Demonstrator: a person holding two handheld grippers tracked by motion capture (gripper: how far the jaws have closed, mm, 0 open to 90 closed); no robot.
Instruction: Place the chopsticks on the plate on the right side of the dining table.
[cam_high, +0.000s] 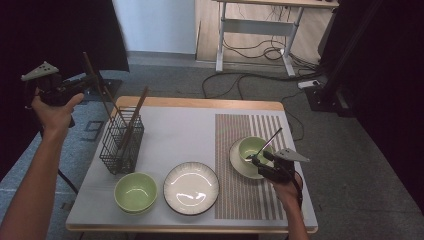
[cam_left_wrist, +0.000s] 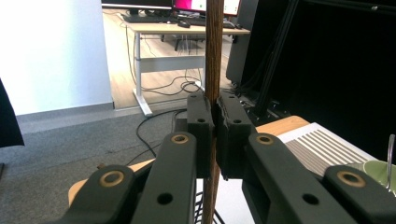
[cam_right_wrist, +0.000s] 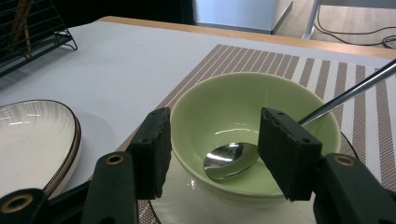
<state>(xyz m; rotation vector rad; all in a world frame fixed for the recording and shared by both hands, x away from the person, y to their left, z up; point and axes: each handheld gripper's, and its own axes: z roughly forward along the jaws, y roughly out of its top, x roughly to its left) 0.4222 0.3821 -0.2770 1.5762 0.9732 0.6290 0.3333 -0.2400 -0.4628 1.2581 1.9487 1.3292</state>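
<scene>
L tongs (cam_left_wrist: 215, 121) clamped tight on a brown wooden chopstick (cam_left_wrist: 214, 56); in the left gripper view the stick runs upright between the pads, top out of frame, lower end dropping toward the wire basket (cam_high: 121, 141). In the high view the L tongs (cam_high: 90, 80) are held up off the surface, past its 9 o'clock edge, over the floor; L hand (cam_high: 56, 107) wraps the body from below, forearm coming in from 7 o'clock. The stick leans, its top toward 11 o'clock. A 2nd chopstick (cam_high: 136, 116) stands tilted in the basket.

R tongs (cam_right_wrist: 212, 151) stand wide, nothing between the pads, level w/ the near rim of a green bowl (cam_right_wrist: 254, 135). Bowl sits on a white saucer (cam_high: 239, 161) on the striped placemat (cam_high: 250, 165), at about 3 o'clock on the surface (cam_high: 170, 135). A metal spoon (cam_right_wrist: 231, 160) lies in the bowl, handle leaning out toward 1 o'clock. R hand (cam_high: 286, 187) low by the surface's near edge at 5 o'clock.

Further out: white plate (cam_high: 191, 188) at 6 o'clock, 2nd green bowl (cam_high: 135, 192) at 7 o'clock near the front edge. Centre of the surface is bare. No readable writing or brand anywhere.
</scene>
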